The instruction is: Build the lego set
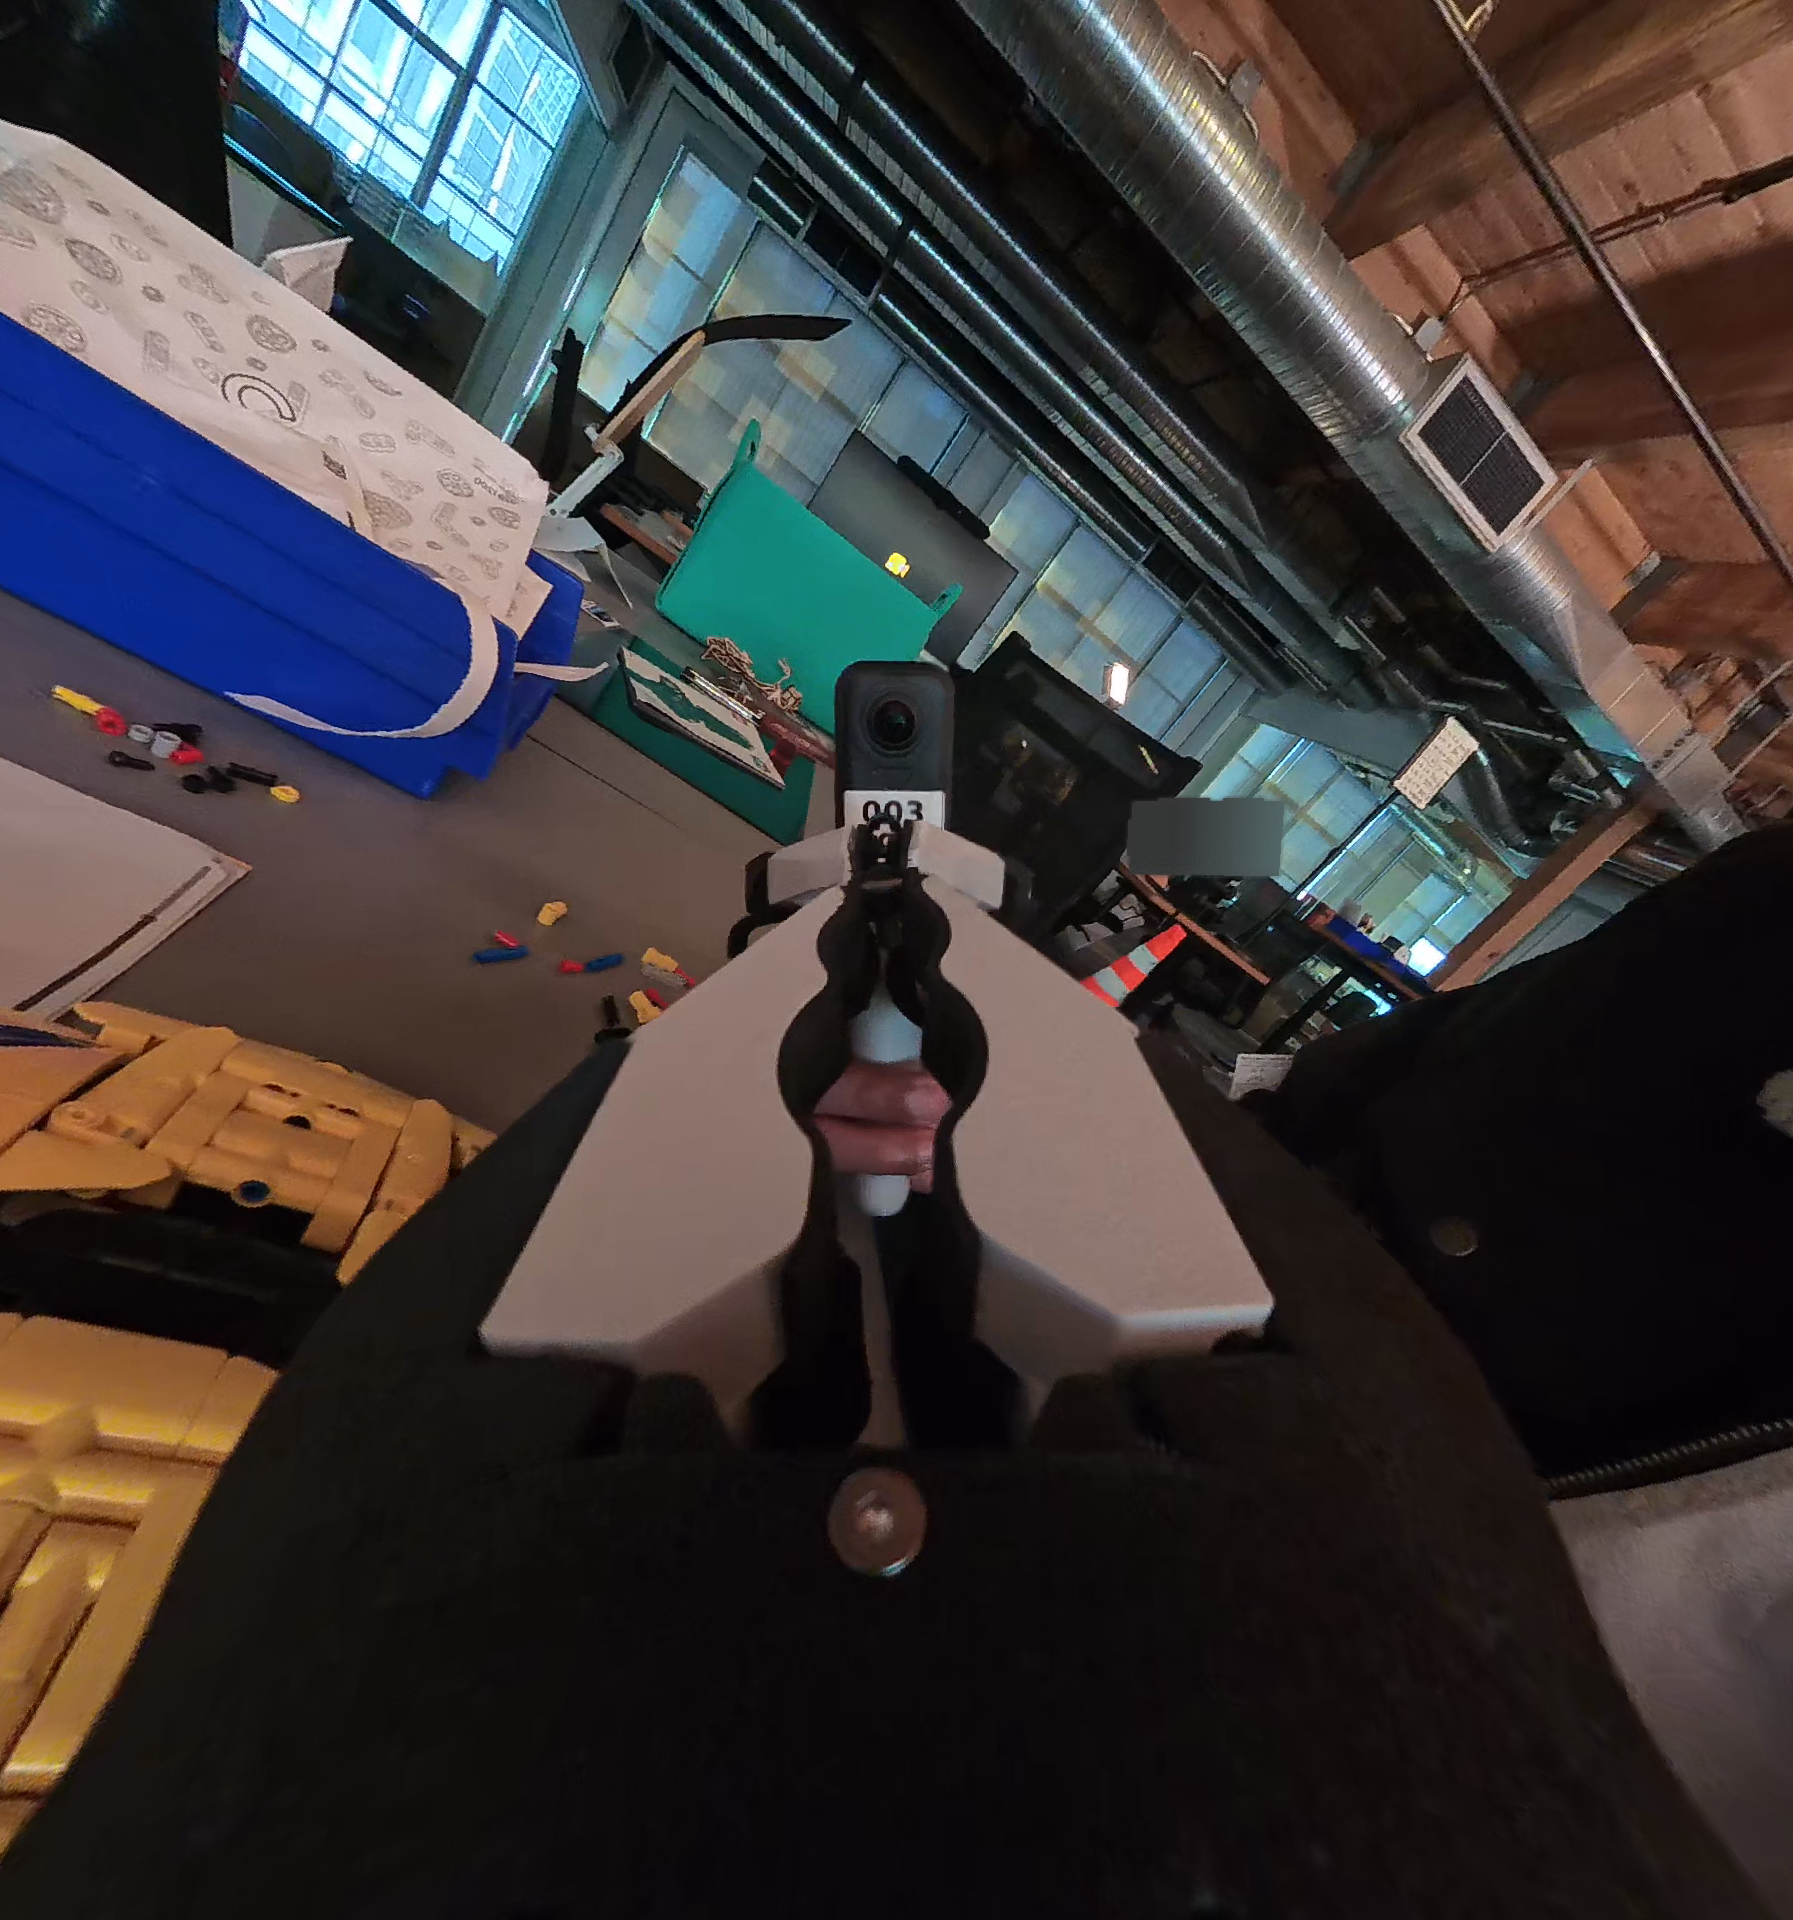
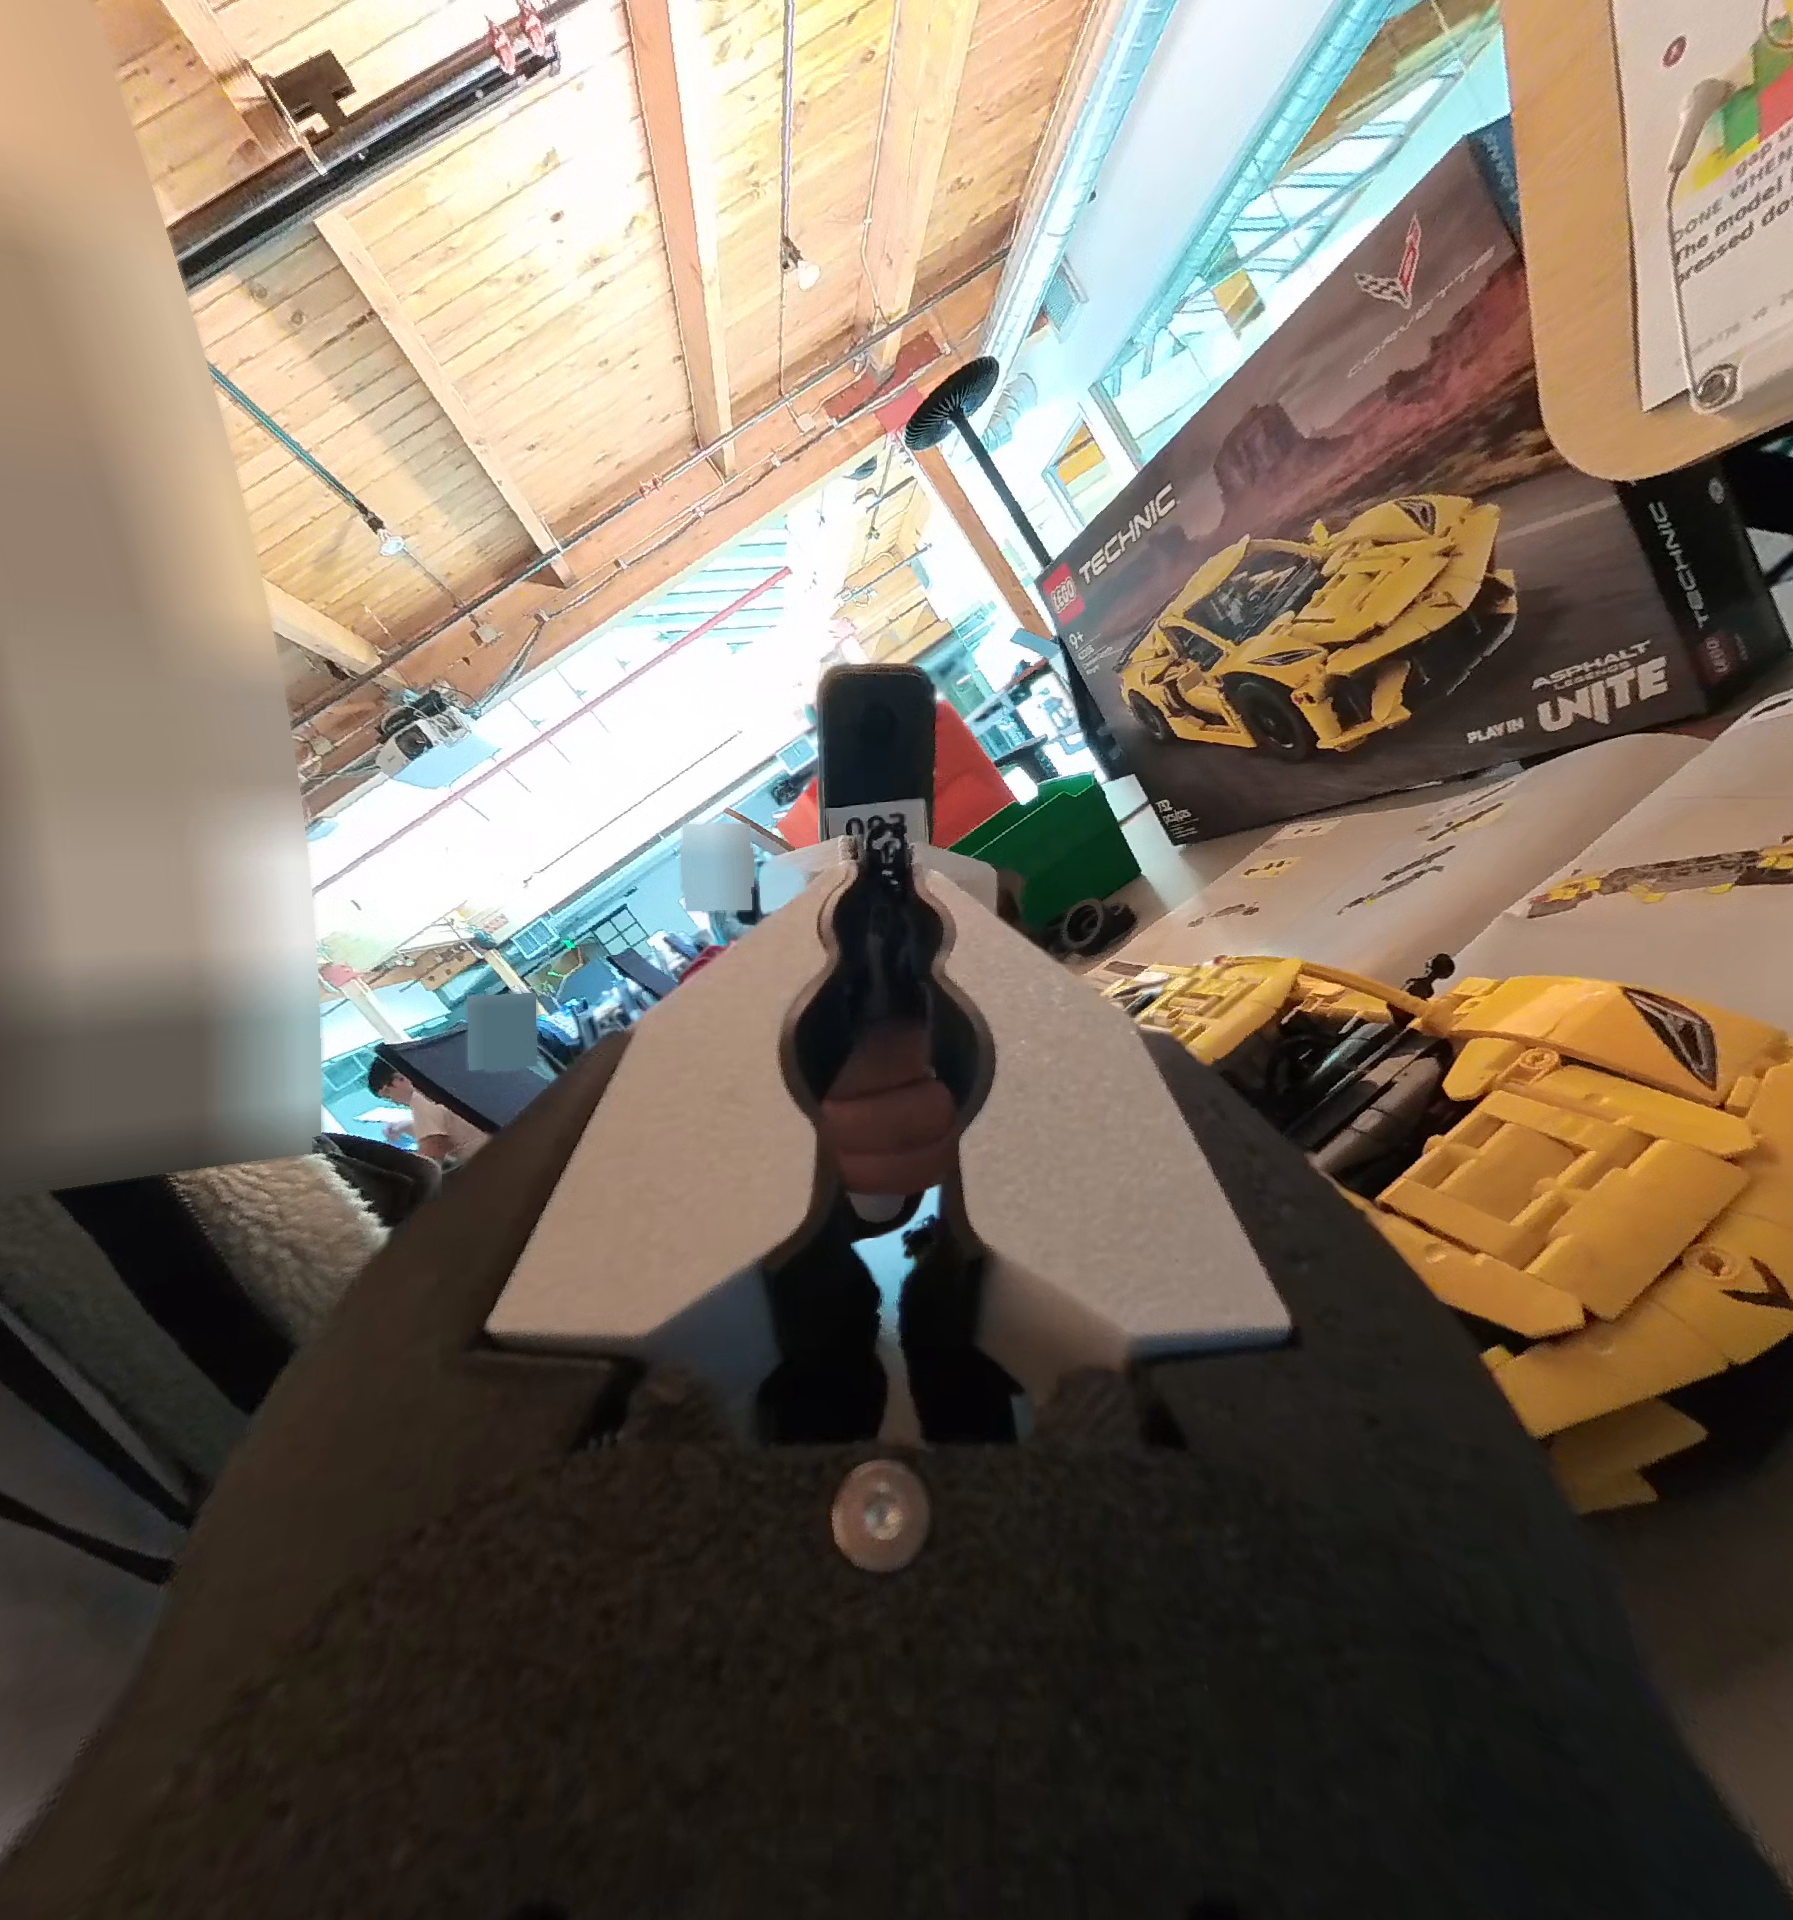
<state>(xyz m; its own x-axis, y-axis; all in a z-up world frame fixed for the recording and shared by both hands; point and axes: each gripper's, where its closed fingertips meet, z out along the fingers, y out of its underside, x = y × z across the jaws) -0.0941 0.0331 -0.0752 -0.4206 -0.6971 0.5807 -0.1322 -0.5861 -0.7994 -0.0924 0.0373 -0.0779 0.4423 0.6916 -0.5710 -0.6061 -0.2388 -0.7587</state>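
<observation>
My left gripper (image 1: pixel 876 894) and right gripper (image 2: pixel 884 894) face each other, jaws pressed together on a tiny dark pin, I think. The yellow car (image 2: pixel 1494 1143) sits on the grey counter (image 1: pixel 372 883); loose pins (image 1: pixel 580 956) beyond. Best steady the pin before seating it. Wooden ceiling overhead.

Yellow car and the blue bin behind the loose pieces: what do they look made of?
Yellow car: hard moulded plastic, semi-gloss; crisp panel seams and studded, pin-holed parts show. Blue bin: likely rigid plastic, smooth and glossy, with ribbed walls catching highlights.
</observation>
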